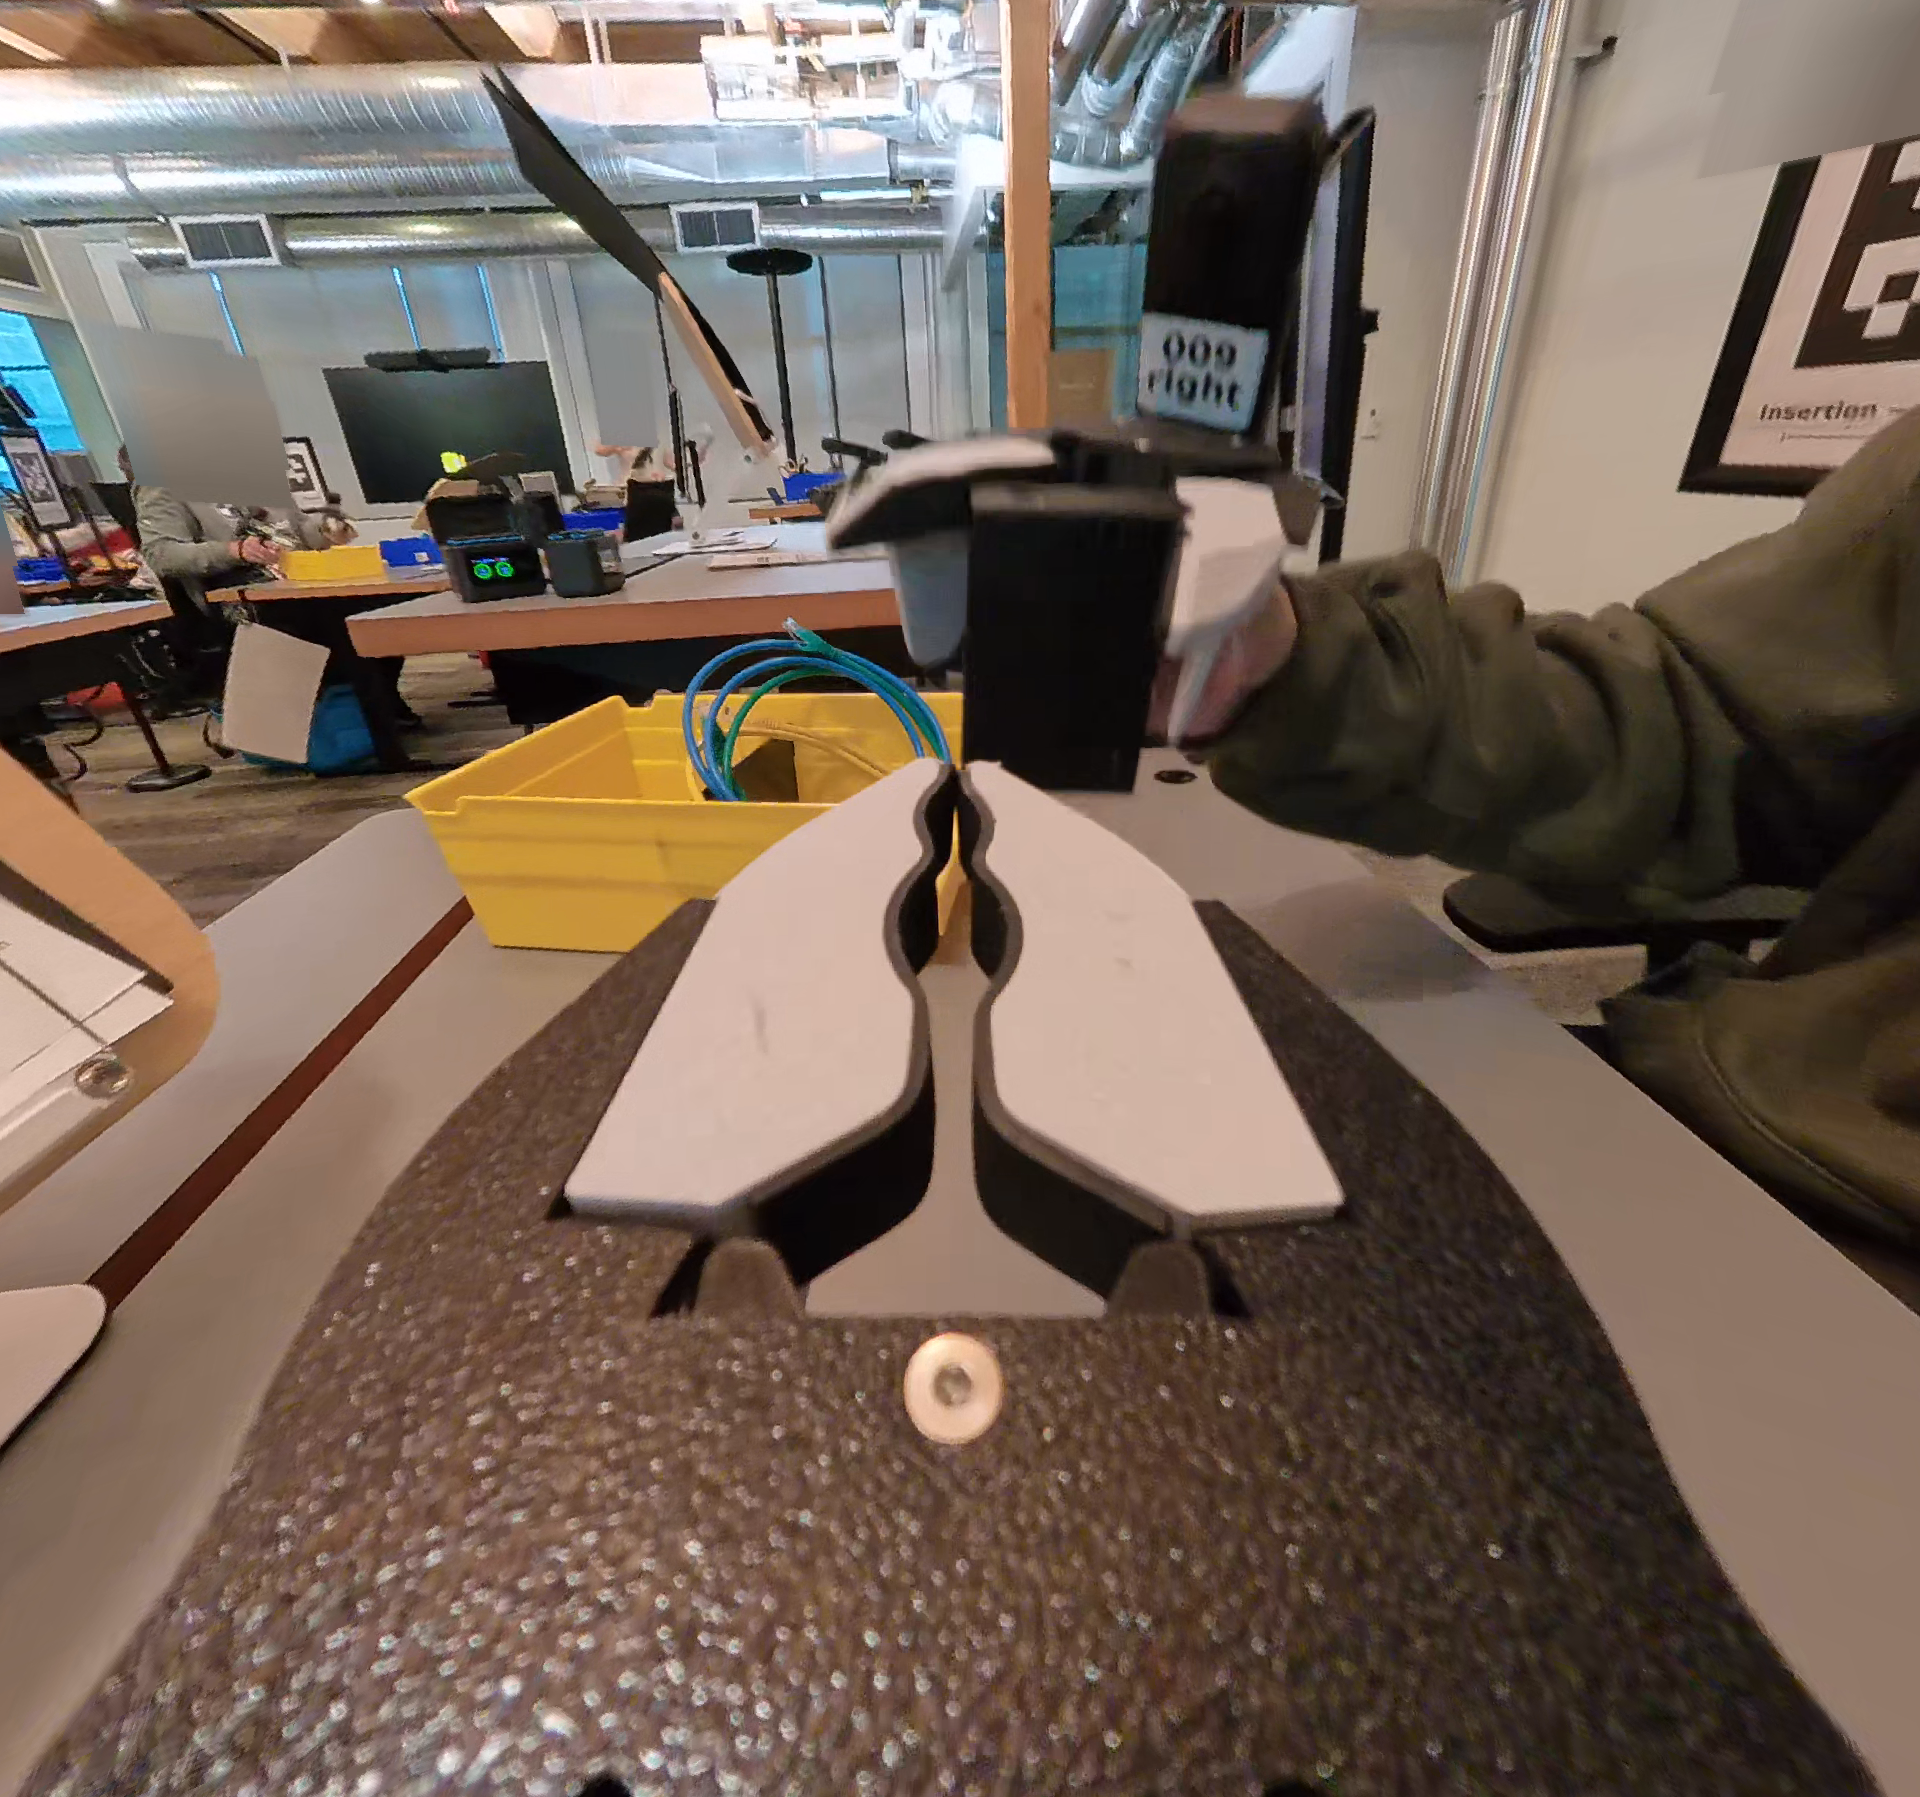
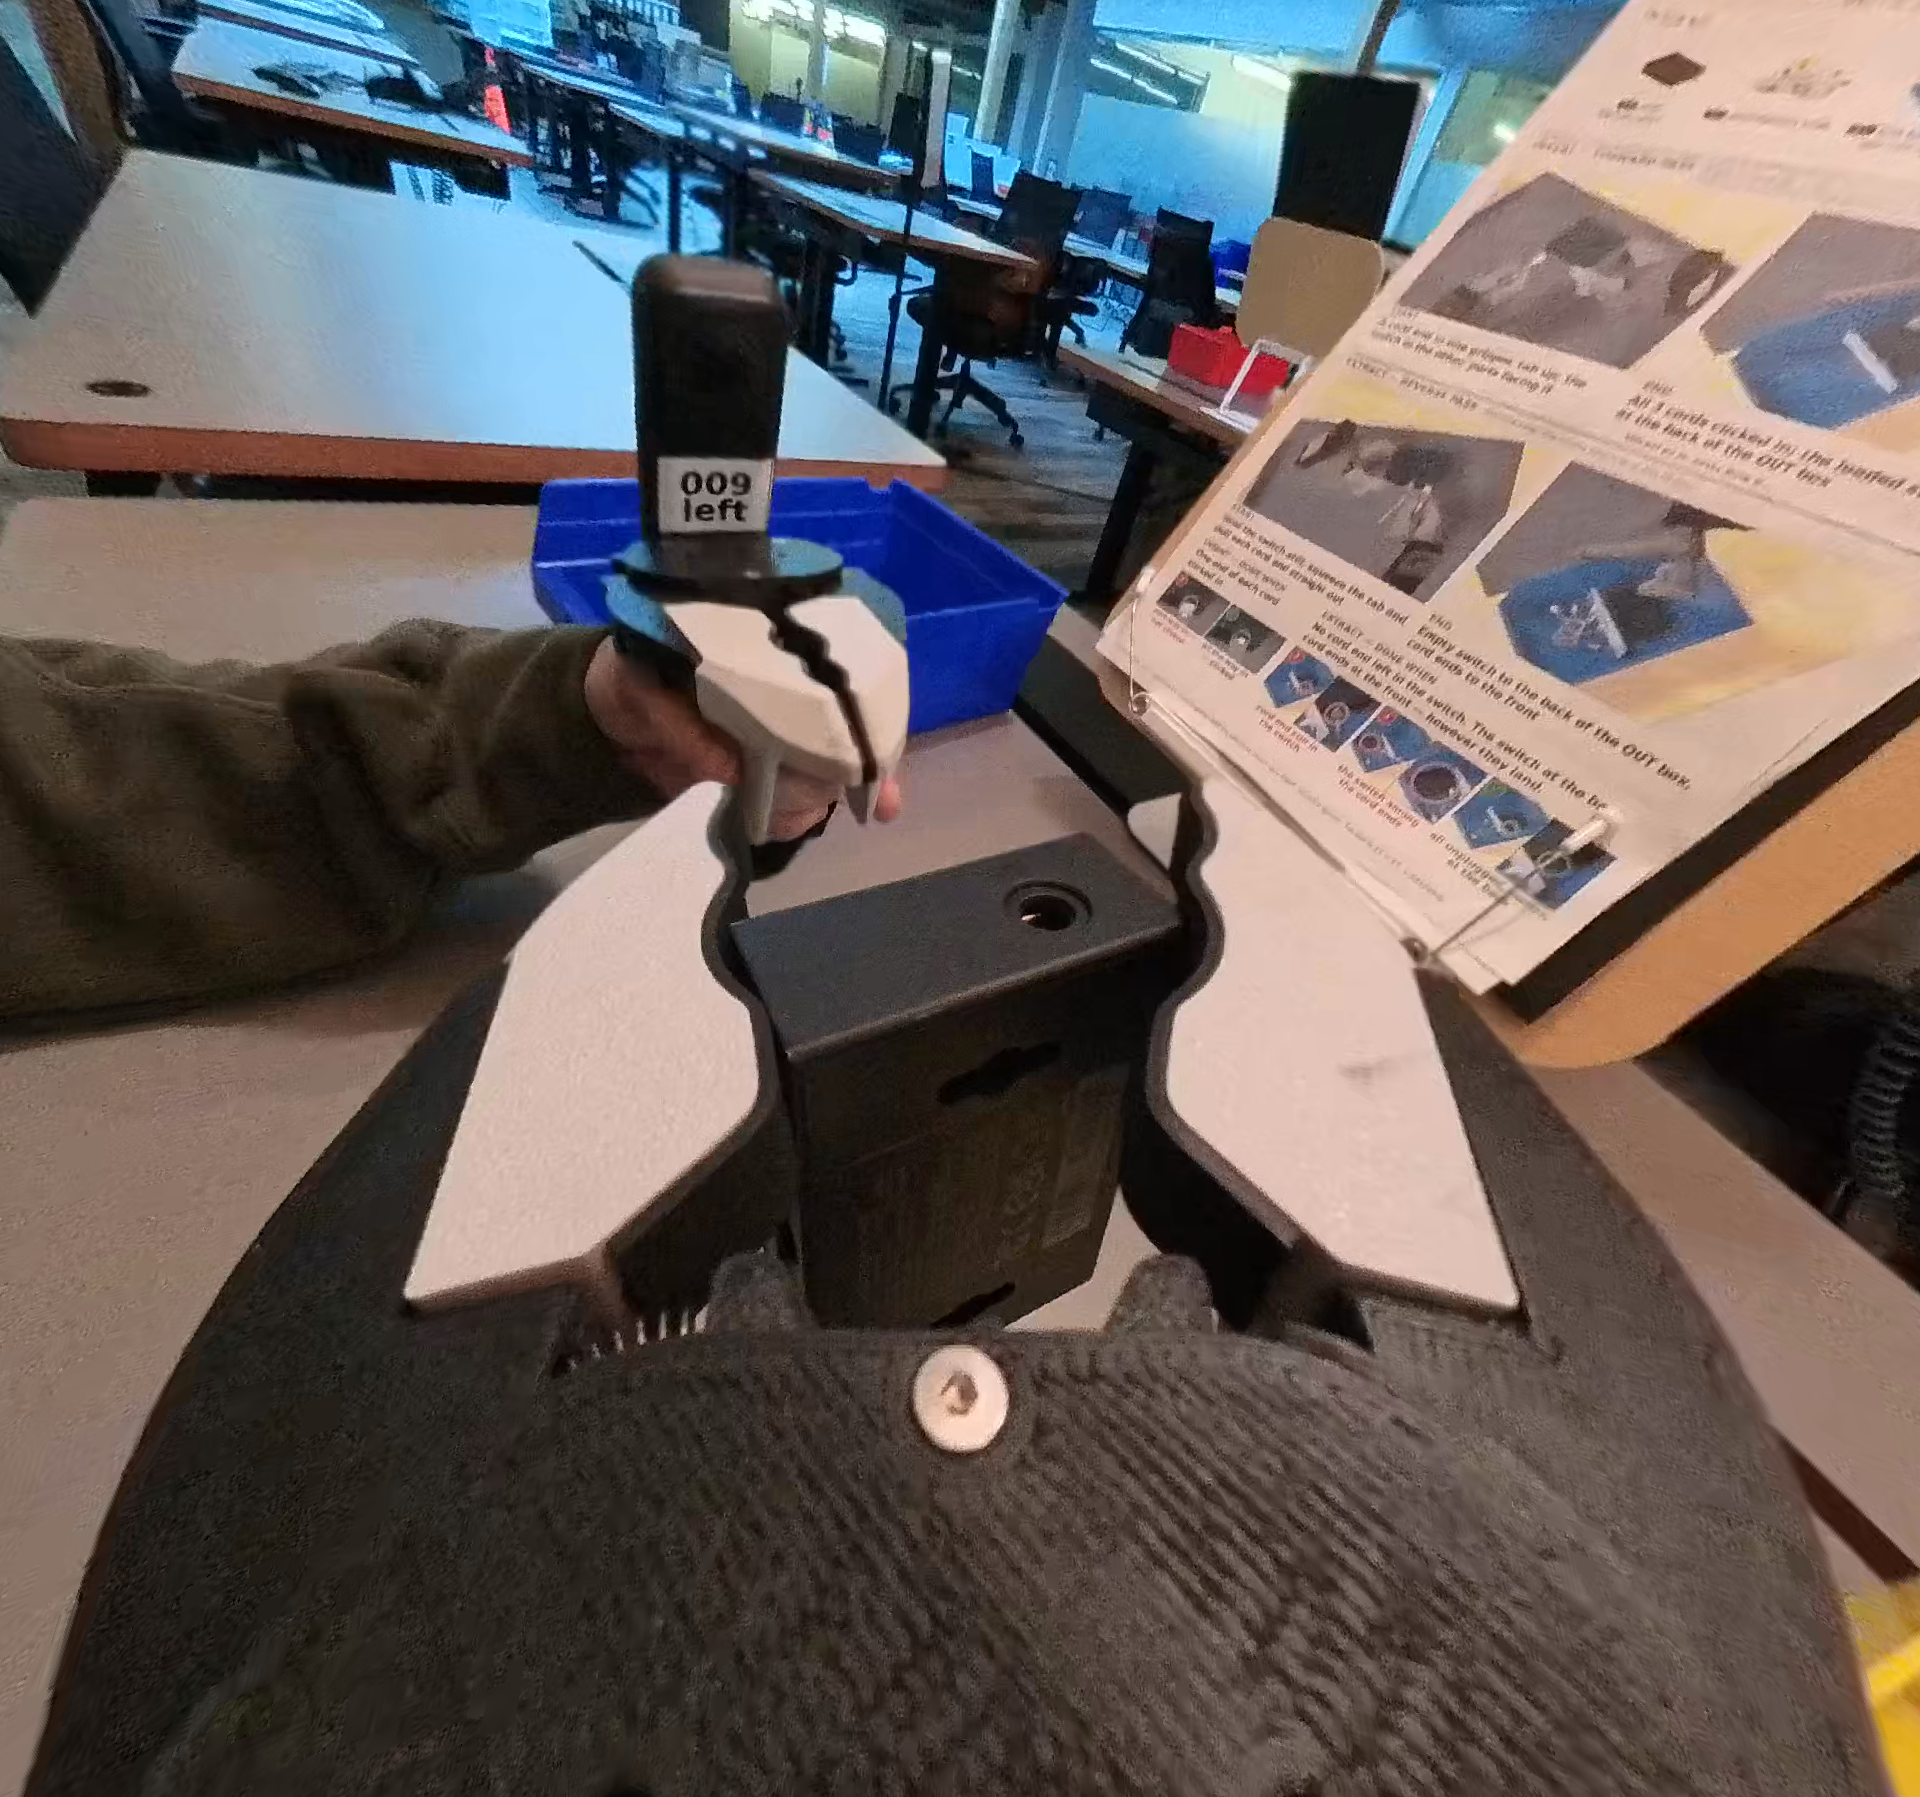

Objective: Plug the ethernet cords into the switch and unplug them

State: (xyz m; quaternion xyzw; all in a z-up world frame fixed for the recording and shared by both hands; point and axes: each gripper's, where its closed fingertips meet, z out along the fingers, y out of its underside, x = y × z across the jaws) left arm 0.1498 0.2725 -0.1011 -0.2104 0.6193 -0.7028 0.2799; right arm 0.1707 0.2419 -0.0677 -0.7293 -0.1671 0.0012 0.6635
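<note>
My right gripper (image 2: 956, 838) is shut on the black switch (image 2: 935, 1009), a box held upright between its fingers above the grey table. In the left wrist view the switch (image 1: 1049, 646) hangs in the right gripper (image 1: 1070, 542) just beyond my left gripper's tips. My left gripper (image 1: 958, 783) is shut and empty, low over the table. It also shows in the right wrist view (image 2: 857, 760), held by a hand, just past the switch. Blue ethernet cords (image 1: 727, 708) and a green one (image 1: 821, 651) lie coiled in a yellow bin (image 1: 582, 843).
A blue bin (image 2: 977, 635) stands on the table (image 2: 208, 1124) behind the left gripper. An instruction sheet on a tilted wooden board (image 2: 1558, 500) stands at the right of that view. A green-sleeved arm (image 1: 1507, 708) crosses from the right. Other tables and people are farther back.
</note>
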